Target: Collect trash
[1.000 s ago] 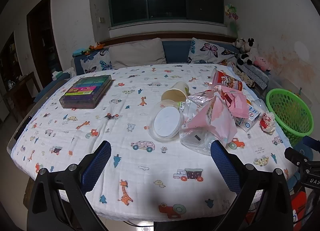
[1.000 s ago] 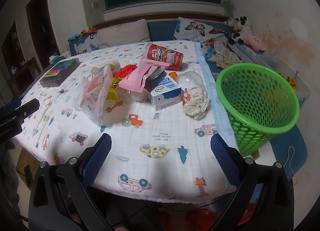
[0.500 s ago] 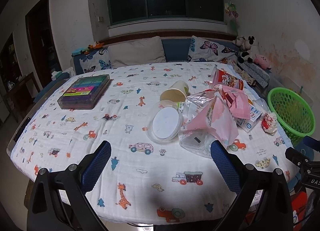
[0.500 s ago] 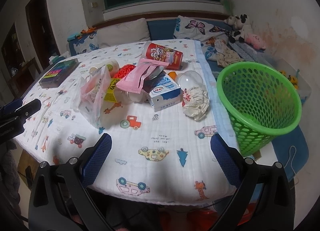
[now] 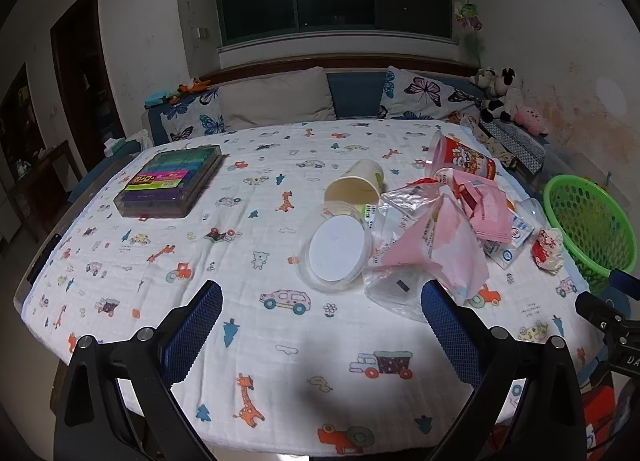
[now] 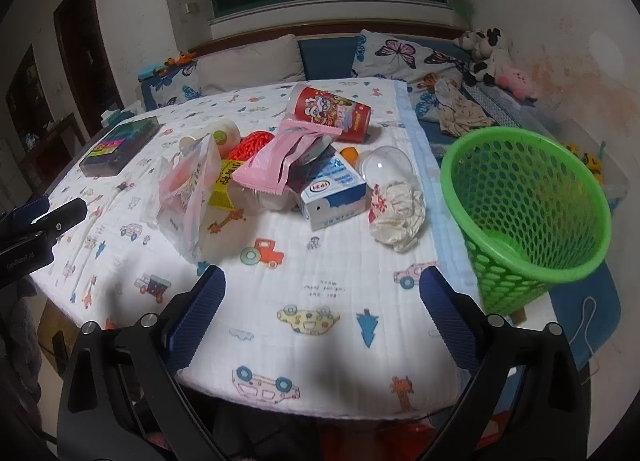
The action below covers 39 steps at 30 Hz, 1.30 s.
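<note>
Trash lies heaped on the printed tablecloth [image 5: 248,273]: a clear plastic bag with pink print [image 5: 432,257] [image 6: 188,197], a round white lid [image 5: 338,249], a tipped paper cup [image 5: 356,183], a red snack cup [image 6: 332,111] [image 5: 464,159], a pink wrapper [image 6: 276,159], a milk carton [image 6: 334,191] and crumpled paper [image 6: 396,213]. A green mesh basket [image 6: 528,213] [image 5: 588,221] stands off the table's right edge. My left gripper [image 5: 320,325] hangs open above the near cloth, short of the lid. My right gripper [image 6: 322,311] is open too, short of the carton.
A clear case of coloured items [image 5: 172,181] rests at the table's far left. A sofa with butterfly cushions [image 5: 424,95] and plush toys [image 5: 500,95] lines the back wall. A clear dome lid [image 6: 386,167] and orange netting [image 6: 256,145] sit among the trash.
Both grippers have drawn back slightly from the table, so the trash heap looks a little farther away. Nothing on the table has moved.
</note>
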Each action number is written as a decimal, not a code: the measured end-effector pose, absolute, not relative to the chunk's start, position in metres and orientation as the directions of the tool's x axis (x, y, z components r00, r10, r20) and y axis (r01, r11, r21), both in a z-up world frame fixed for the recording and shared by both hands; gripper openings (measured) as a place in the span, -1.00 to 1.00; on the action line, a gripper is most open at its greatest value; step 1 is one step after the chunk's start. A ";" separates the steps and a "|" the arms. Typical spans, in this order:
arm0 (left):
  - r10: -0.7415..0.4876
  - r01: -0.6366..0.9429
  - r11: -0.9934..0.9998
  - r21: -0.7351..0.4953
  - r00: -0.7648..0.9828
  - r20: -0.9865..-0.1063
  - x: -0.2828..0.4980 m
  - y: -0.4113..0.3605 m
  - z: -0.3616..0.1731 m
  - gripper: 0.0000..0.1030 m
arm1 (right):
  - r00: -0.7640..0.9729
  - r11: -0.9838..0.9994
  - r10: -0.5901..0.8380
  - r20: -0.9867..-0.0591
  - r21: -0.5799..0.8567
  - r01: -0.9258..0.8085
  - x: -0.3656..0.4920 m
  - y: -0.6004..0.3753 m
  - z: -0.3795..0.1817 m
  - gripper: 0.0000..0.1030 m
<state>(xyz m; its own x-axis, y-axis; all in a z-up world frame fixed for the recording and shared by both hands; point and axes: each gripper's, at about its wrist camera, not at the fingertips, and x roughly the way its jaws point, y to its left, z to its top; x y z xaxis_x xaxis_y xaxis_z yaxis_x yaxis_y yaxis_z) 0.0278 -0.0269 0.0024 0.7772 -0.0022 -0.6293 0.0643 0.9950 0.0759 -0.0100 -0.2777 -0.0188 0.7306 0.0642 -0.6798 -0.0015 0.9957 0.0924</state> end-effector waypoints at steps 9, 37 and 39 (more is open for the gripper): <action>-0.007 0.071 0.995 0.073 0.761 -0.648 0.043 -0.027 0.002 0.88 | 0.725 0.993 0.098 -0.682 0.113 -0.028 0.013 -0.281 -0.014 0.76; -0.108 0.210 0.976 0.053 0.686 -0.719 0.096 -0.068 -0.011 0.62 | 0.670 0.995 0.045 -0.741 0.092 0.035 0.077 -0.350 -0.038 0.46; -0.117 0.216 0.975 0.043 0.676 -0.727 0.100 -0.071 -0.013 0.55 | 0.658 0.995 0.053 -0.751 0.094 0.027 0.079 -0.351 -0.046 0.45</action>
<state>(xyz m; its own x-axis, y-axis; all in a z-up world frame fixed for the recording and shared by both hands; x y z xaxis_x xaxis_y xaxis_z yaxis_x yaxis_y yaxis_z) 0.0995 -0.0709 -0.0130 0.6763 -0.1171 -0.7272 0.2157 0.9755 0.0435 0.0787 -0.3511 -0.0458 0.6579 0.0531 -0.7513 0.0272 0.9952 0.0942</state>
